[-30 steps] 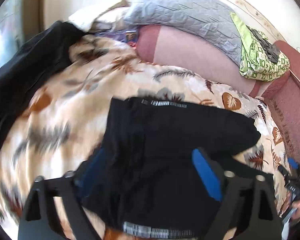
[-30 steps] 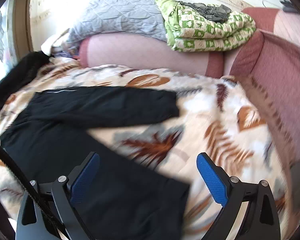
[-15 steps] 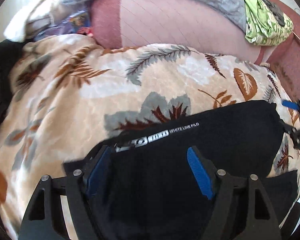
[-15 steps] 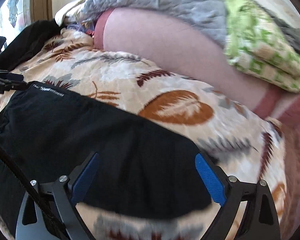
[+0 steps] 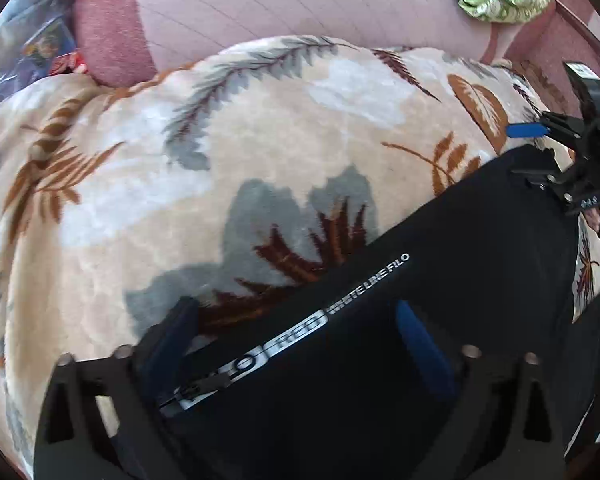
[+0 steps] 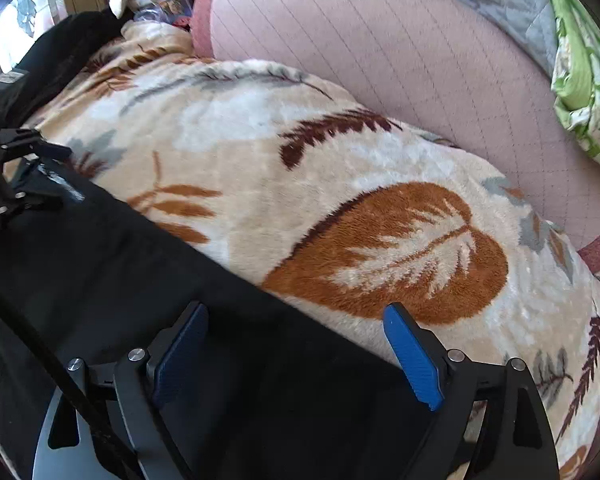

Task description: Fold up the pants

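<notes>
The black pants are lying on the leaf-print blanket, with the left gripper opening wide over their lettered edge and the right gripper closing around the far edge, seemingly preparing another fold.

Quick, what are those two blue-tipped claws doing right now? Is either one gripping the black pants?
Left gripper: jaws opening wide over the edge of the black pants, not gripping.
Right gripper: jaws closing over the pants edge, not pressing yet.
</notes>
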Tool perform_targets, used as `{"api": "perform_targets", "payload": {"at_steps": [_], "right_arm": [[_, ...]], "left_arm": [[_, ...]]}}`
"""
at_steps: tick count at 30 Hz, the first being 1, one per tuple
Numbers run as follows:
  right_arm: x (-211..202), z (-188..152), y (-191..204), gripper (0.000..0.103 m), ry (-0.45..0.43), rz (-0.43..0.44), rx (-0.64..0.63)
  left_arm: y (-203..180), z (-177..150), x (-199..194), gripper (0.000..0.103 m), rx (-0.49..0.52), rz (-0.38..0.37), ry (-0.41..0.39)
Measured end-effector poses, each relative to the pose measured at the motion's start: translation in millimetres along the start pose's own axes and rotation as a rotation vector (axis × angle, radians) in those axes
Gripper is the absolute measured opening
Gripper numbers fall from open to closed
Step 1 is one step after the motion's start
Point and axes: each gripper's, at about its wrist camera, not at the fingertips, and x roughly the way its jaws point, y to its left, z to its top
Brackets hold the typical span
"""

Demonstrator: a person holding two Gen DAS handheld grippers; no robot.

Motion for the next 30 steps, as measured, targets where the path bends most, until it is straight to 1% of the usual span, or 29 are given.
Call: {"api": "perform_targets", "payload": {"at_steps": [3, 4, 5, 6, 7, 8, 9, 10, 11, 13, 15, 18, 21, 25, 28, 30], "right_arm": [[9, 0, -8, 0.094, -0.003, 0.036, 0.04], [10, -1, -9, 0.094, -0.011, 0.04, 0.051], [9, -2, -8, 0.094, -0.02, 0.036, 0.059], [9, -4, -6, 0.09, -0.026, 0.031, 0.059], [7, -5, -3, 0.084, -0.03, 0.032, 0.056], [2, -6, 0, 0.063, -0.038, 0.054, 0.057], [-2, -7, 2, 0.032, -0.043, 0.073, 0.059], [-5, -8, 5, 0.019, -0.042, 0.095, 0.064], [-8, -10, 7, 0.01, -0.032, 0.123, 0.077], [-14, -14, 13, 0.009, -0.034, 0.118, 0.077], [-24, -17, 20, 0.009, -0.046, 0.104, 0.075], [-50, -24, 28, 0.009, -0.085, 0.09, 0.087], [-78, -35, 38, 0.009, -0.113, 0.072, 0.082], [-120, -60, 56, 0.009, -0.142, 0.05, 0.068], [-151, -88, 78, 0.009, -0.173, 0.064, 0.051], [-165, -108, 91, 0.009, -0.183, 0.08, 0.048]], "left_arm": [[-6, 1, 4, 0.102, 0.027, 0.038, 0.004], [-5, 1, 3, 0.098, 0.017, 0.034, 0.004], [-4, 1, -1, 0.083, 0.014, 0.029, -0.005], [-3, 0, -5, 0.057, 0.014, 0.021, -0.017], [-1, -1, -11, 0.041, 0.01, -0.015, -0.028], [0, -2, -16, 0.024, -0.005, -0.061, -0.03], [0, -3, -18, 0.019, -0.013, -0.074, -0.028], [-5, -6, -20, 0.017, -0.002, -0.062, -0.033], [-10, -8, -21, 0.015, 0.006, -0.046, -0.037], [-20, -13, -26, 0.013, 0.016, -0.009, -0.049], [-27, -18, -35, 0.013, 0.013, 0.007, -0.07], [-39, -30, -63, 0.012, 0.016, 0.015, -0.116], [-49, -47, -95, 0.012, 0.008, 0.006, -0.164], [-69, -82, -139, 0.012, -0.016, -0.008, -0.232], [-89, -115, -165, 0.012, -0.031, -0.006, -0.271], [-99, -136, -176, 0.012, -0.039, 0.0, -0.285]]}}
